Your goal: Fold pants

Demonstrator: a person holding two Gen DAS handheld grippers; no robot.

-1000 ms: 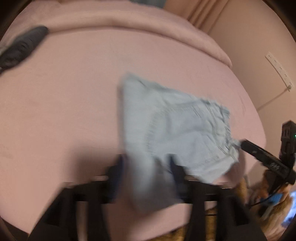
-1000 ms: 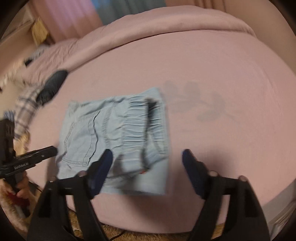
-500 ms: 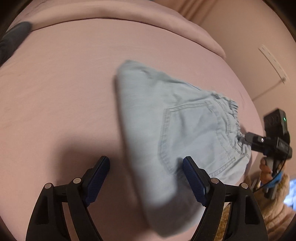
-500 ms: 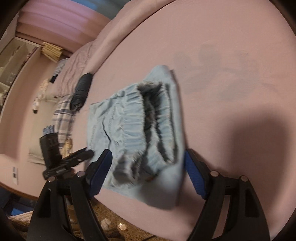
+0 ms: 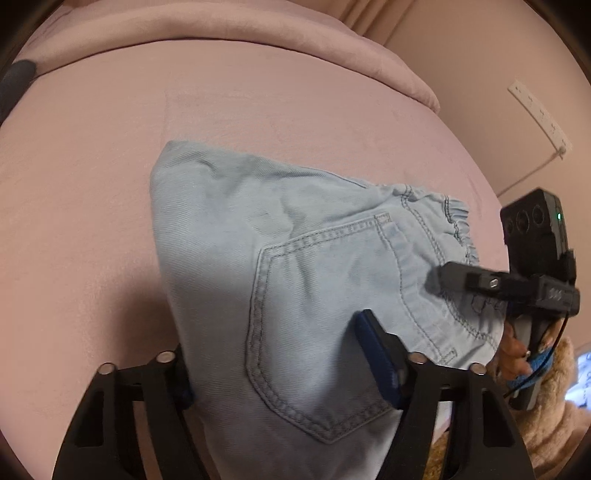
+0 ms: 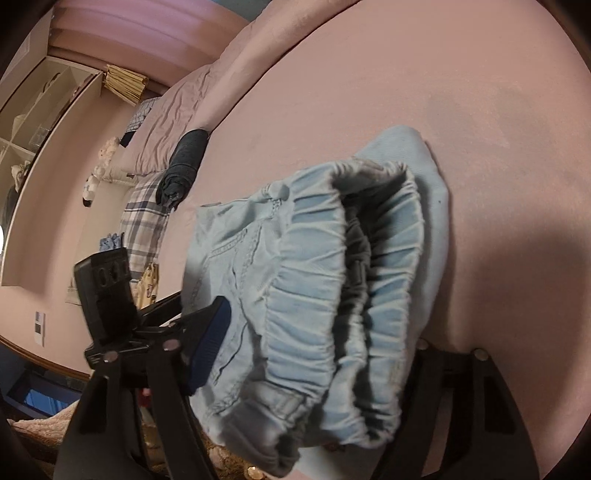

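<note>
Folded light-blue denim pants (image 5: 295, 258) lie on the pink bed (image 5: 92, 184), back pocket up. My left gripper (image 5: 277, 354) straddles their near end. Its jaws are closing, with the right pad (image 5: 376, 354) on top of the cloth and the left finger partly hidden under the folded edge. In the right wrist view the gathered elastic waistband (image 6: 332, 295) fills my right gripper (image 6: 317, 339), whose jaws are also closing. Its left pad (image 6: 210, 343) is against the cloth, and its right finger is mostly hidden behind the waistband. Each gripper shows in the other's view, right gripper (image 5: 454, 291) and left gripper (image 6: 162, 314).
A dark rolled garment (image 6: 184, 162) and a plaid cloth (image 6: 144, 218) lie along the bed's left side. A folded pink duvet (image 5: 221, 33) runs across the far end. A power strip (image 5: 539, 118) hangs on the wall to the right. A fuzzy beige sleeve (image 5: 546, 413) sits below the bed's edge.
Both grippers have come down and in over the pants, which now lie between their fingers. Both pairs of jaws have narrowed. The right gripper has tipped toward the waistband.
</note>
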